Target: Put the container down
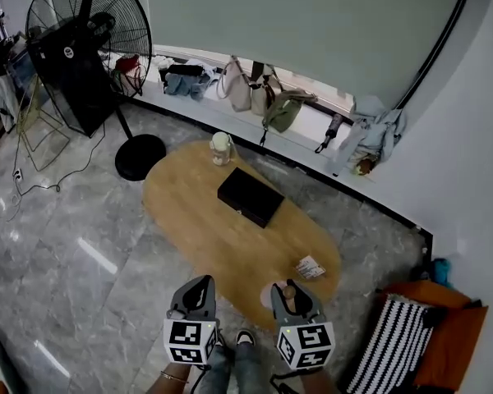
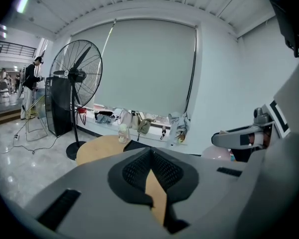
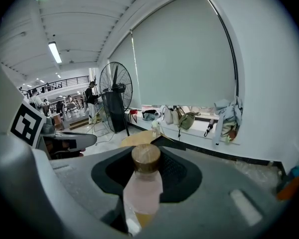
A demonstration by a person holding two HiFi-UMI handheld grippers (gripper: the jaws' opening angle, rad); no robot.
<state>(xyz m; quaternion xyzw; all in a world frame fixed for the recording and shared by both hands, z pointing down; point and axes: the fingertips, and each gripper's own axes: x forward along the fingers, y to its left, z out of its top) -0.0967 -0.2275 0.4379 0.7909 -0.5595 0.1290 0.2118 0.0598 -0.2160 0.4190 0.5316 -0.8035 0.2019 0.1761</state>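
Between the jaws of the right gripper (image 3: 147, 153) stands the container (image 3: 142, 183), a clear bottle with a wooden cap (image 3: 146, 158), gripped upright, at the near end of the table (image 1: 222, 236). Beside it, the left gripper (image 2: 150, 156) is closed, empty.

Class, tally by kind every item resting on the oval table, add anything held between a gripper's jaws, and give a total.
Jar: 1
Black box: 1
Packet: 1
Bottle, held: 1
Total: 4
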